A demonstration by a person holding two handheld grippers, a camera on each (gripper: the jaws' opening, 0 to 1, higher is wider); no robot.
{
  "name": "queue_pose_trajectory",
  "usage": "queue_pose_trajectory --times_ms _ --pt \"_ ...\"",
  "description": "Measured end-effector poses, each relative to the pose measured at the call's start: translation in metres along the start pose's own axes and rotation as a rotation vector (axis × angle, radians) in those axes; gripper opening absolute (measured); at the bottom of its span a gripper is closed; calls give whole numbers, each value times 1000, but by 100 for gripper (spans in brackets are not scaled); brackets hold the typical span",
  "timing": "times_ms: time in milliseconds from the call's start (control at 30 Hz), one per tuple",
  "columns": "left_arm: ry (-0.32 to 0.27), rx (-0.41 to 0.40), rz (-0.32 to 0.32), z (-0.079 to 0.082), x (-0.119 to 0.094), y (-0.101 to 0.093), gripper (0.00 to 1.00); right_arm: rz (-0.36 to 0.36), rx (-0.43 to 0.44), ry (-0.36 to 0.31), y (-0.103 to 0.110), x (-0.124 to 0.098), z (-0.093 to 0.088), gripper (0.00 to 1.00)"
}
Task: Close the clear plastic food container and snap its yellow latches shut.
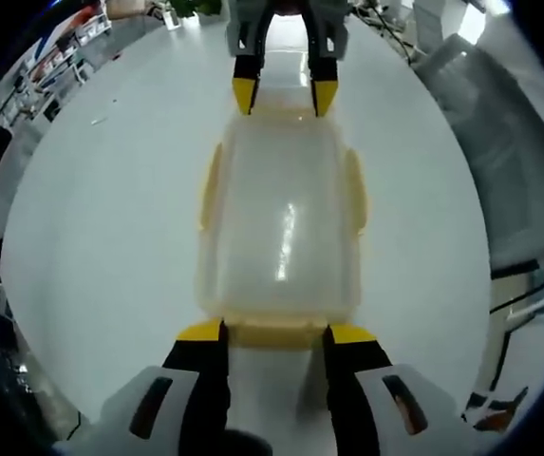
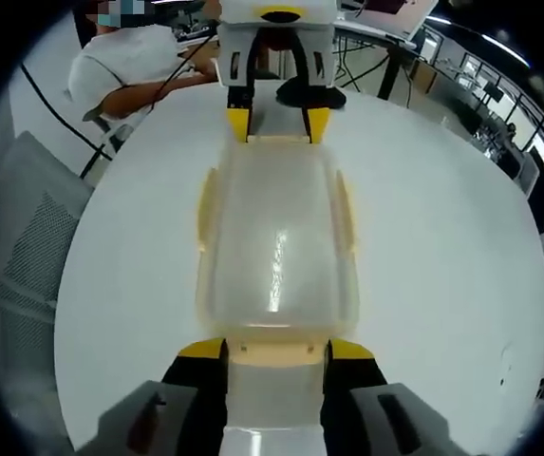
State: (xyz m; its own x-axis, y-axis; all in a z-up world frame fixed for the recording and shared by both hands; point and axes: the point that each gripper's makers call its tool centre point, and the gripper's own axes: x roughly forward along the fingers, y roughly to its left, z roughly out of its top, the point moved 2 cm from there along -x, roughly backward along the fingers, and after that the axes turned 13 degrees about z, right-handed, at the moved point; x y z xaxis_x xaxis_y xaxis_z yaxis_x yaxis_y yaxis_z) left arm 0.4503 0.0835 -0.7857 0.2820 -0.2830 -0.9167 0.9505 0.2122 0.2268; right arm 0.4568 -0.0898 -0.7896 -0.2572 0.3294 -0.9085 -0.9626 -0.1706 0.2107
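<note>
The clear plastic food container (image 1: 281, 218) (image 2: 276, 237) lies lid-down-shut on a round white table (image 1: 110, 237) (image 2: 442, 247), between my two grippers. Pale yellow latches sit on its long sides (image 1: 355, 190) (image 2: 202, 214) and at each end. My left gripper (image 1: 276, 332) is open, its yellow-tipped jaws straddling one yellow end latch (image 1: 273, 334). My right gripper (image 2: 276, 350) is open too, its jaws on either side of the opposite end latch (image 2: 276, 354). Each gripper faces the other across the box: right gripper (image 1: 284, 95), left gripper (image 2: 278, 123).
A grey mesh chair (image 1: 509, 161) (image 2: 25, 247) stands at the table's edge. A seated person in white (image 2: 129, 66) is beyond the far rim, near black cables. A black round base (image 2: 314, 95) rests on the table behind the left gripper.
</note>
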Motion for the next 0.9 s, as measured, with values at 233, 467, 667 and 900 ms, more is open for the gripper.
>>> queue_pose_trajectory --times_ms 233,467,667,900 --pt "10 -11 1 -2 -4 -1 38 4 -5 5 1 0 1 36" --pt "-1 -23 4 0 -21 2 38 -5 -12 -13 3 -10 7 36" --pt "-1 -10 20 8 -35 7 38 -22 -23 -29 6 -25 12 36" --pt "-15 -10 28 17 -46 7 38 -37 -38 -38 10 -40 11 36"
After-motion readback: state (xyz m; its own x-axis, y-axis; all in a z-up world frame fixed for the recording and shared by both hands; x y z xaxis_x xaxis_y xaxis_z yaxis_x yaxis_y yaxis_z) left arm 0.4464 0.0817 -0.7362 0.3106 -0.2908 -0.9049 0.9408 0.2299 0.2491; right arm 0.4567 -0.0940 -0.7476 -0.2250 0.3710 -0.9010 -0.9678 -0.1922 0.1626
